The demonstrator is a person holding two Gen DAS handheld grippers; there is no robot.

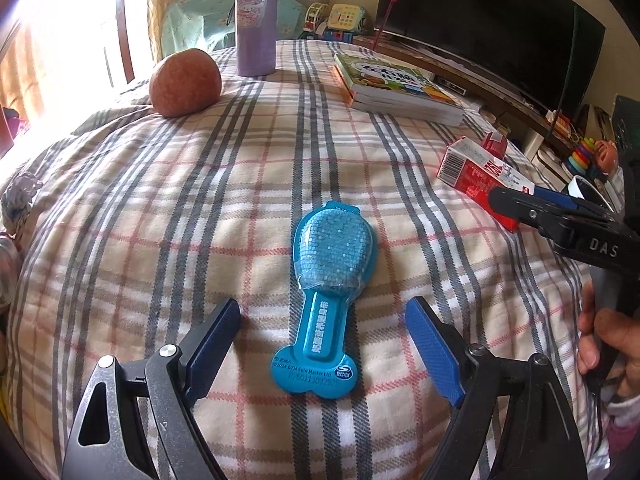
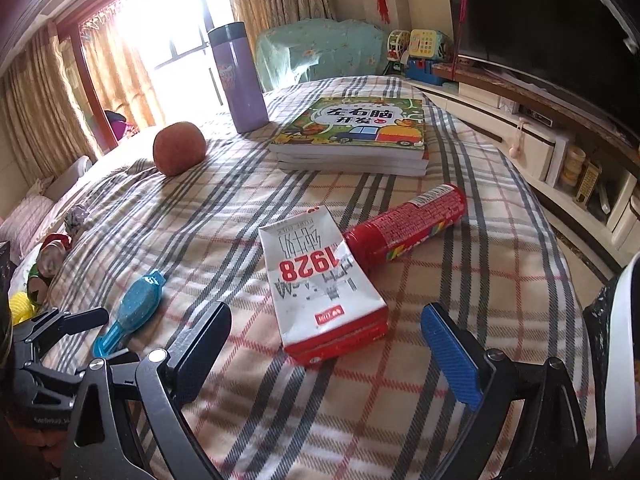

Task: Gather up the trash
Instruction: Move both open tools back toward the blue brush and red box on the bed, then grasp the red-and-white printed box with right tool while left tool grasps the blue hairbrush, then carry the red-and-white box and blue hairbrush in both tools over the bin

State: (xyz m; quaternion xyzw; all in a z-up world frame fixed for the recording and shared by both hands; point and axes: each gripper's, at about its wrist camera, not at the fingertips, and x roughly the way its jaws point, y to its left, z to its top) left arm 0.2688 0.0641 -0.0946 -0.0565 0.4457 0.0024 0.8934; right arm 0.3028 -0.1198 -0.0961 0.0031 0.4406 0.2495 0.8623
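Observation:
A blue plastic toy-shaped blister pack (image 1: 332, 280) lies flat on the plaid cloth (image 1: 160, 220). My left gripper (image 1: 323, 303) is open, its fingers on either side of the pack's narrow handle end and clear of it. A flattened red and white milk carton (image 2: 324, 280) lies to the right, touching a red tube (image 2: 408, 228) that lies on its side. My right gripper (image 2: 325, 309) is open with the carton's near end between its fingers, and the pads do not press on it. In the left wrist view the right gripper (image 1: 520, 204) reaches over the carton (image 1: 476, 172).
Further back stand an apple (image 2: 179, 148), a purple flask (image 2: 238, 80) and a stack of books (image 2: 356, 136). A white-rimmed, dark-lined container (image 2: 616, 340) is at the right edge. A TV unit (image 2: 532, 136) runs along the right. A hand (image 1: 608, 340) holds the right gripper.

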